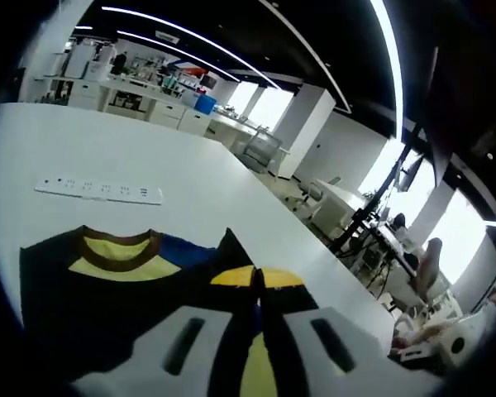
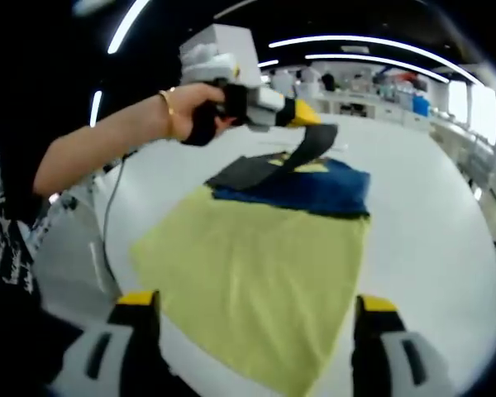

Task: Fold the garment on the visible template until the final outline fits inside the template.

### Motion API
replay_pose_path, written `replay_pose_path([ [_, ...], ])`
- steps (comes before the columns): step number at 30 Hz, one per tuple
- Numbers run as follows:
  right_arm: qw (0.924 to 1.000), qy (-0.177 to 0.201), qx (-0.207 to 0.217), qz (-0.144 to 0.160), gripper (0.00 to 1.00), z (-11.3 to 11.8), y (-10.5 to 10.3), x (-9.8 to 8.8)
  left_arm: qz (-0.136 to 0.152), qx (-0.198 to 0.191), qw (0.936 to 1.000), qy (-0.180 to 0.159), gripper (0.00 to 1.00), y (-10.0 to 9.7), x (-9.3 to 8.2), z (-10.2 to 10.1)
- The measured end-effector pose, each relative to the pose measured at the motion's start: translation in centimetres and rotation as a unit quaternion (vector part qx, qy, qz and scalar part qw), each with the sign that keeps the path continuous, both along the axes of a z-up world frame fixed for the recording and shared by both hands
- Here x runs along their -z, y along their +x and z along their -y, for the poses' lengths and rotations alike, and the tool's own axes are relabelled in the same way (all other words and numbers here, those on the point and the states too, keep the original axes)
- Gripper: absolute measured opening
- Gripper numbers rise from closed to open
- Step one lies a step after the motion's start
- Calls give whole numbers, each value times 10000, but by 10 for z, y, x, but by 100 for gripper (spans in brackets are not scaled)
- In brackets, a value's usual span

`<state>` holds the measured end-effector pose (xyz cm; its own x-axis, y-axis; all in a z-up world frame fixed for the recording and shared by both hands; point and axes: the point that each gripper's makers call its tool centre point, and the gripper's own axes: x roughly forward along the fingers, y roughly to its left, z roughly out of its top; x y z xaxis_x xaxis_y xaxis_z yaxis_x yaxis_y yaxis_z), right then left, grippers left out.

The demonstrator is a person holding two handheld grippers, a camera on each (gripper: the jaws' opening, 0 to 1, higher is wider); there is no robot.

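**Garment: fold under way, not yet complete**

Left gripper view: the garment (image 1: pixel 124 289) lies on the white table (image 1: pixel 107 149); the left gripper (image 1: pixel 260 318) pinches a sleeve.

Right gripper view: the right gripper (image 2: pixel 256 318) is spread, empty. The sleeve hangs lifted and unplaced; no template outline is discernible.
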<state>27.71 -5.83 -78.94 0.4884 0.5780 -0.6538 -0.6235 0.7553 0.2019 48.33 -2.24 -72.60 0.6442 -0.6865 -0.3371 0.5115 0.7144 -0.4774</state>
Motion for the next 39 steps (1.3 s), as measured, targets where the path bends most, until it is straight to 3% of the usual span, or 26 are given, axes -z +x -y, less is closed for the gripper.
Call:
replay_pose_path([
  [6,10000,-2,80,-38,97,5,-1,3,-254,169,9994,171,0,-11,29,12],
  [12,9999,20,132,-35,97,7,-2,2,-366,257,9987,260,0,-18,44,18],
  [16,9999,33,83,-51,98,5,-2,3,-540,545,9969,172,0,-27,51,28],
  [19,10000,37,46,-49,98,4,-2,3,-355,754,9961,287,0,-31,50,31],
  [22,10000,51,-15,-54,99,2,-1,3,-306,877,9951,344,11,-33,50,29],
  [26,9999,39,-122,-47,99,0,0,3,-150,863,9955,351,45,-35,44,21],
  [32,9997,59,-228,5,99,1,4,2,83,813,9946,644,72,-33,44,-6],
  [37,9991,5,-422,46,99,1,5,4,403,845,9913,922,84,-35,39,-28],
  [39,9986,-25,-524,83,99,0,5,4,390,820,9908,1002,89,-36,41,-36],
])
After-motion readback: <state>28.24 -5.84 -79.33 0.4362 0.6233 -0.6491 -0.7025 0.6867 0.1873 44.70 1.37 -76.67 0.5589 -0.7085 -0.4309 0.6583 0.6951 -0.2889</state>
